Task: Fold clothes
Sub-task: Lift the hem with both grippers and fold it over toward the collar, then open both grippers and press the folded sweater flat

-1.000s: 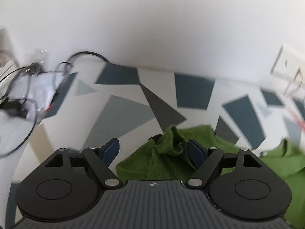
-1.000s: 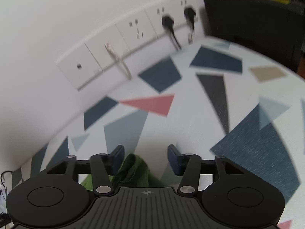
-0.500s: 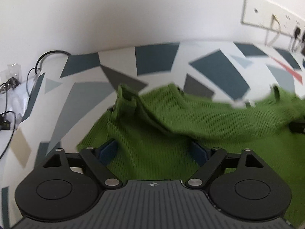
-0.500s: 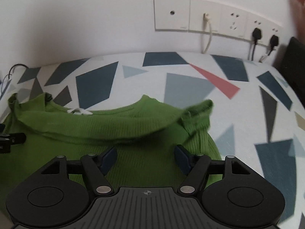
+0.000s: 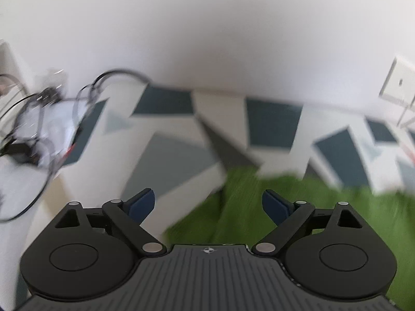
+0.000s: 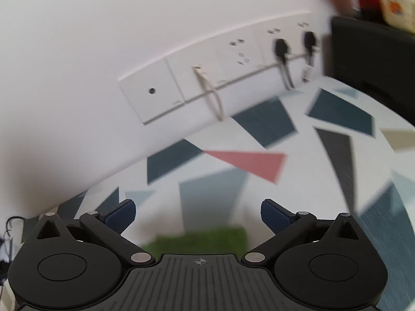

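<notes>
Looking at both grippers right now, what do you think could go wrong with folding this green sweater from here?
1. Both the left gripper and right gripper are open with nothing gripped, so the green sweater may be bunched unevenly.
2. Both views are motion-blurred; closing now might miss the fabric edge.
3. Loose cables lie on the table to the left; a wide sweep might snag them.

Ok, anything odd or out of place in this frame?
Nothing damaged or spilled. The green top lies bunched and unfolded on the table, with both the left gripper and right gripper open and gripping nothing. A loose tangle of cables sits at the table's far left. Motion blur hides finer detail.
</notes>
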The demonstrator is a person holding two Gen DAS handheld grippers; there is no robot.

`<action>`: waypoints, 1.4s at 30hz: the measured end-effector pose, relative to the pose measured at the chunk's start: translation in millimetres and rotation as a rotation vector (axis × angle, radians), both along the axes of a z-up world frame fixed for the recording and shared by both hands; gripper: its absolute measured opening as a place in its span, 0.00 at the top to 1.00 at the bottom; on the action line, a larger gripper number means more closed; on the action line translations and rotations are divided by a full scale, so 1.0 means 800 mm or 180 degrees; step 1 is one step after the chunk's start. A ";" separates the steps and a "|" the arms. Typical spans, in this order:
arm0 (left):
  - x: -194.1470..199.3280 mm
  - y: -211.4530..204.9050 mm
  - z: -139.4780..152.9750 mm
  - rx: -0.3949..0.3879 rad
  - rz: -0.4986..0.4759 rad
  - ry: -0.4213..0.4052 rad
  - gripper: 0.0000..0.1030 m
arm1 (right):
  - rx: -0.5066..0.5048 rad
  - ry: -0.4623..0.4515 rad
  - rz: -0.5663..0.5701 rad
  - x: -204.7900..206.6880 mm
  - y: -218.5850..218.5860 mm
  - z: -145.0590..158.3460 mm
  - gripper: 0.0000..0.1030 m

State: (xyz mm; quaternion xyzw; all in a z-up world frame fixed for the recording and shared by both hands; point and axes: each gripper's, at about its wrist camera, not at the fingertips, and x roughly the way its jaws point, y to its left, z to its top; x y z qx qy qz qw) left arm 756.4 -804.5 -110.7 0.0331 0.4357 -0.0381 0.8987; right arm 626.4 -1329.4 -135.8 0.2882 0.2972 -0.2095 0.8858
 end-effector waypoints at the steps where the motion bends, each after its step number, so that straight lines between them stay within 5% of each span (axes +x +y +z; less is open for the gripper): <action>1: -0.013 0.007 -0.004 0.0069 0.0034 0.0047 0.09 | 0.0050 0.0077 -0.0022 -0.016 0.001 -0.004 0.01; 11: -0.067 0.043 -0.041 -0.0252 0.0079 0.0553 0.05 | 0.0292 0.0511 -0.0201 -0.119 0.021 -0.033 0.01; 16: -0.067 0.029 -0.051 -0.0271 -0.0079 0.0587 0.01 | 0.0229 0.0555 -0.0110 -0.122 0.030 -0.039 0.01; 27: -0.057 0.018 -0.055 -0.0172 -0.0285 0.0533 0.00 | -0.0516 0.0769 0.0182 -0.094 0.069 -0.051 0.01; 42: -0.051 0.018 -0.053 -0.0156 -0.0375 0.0633 0.00 | -0.0587 0.0872 0.0291 -0.086 0.069 -0.053 0.01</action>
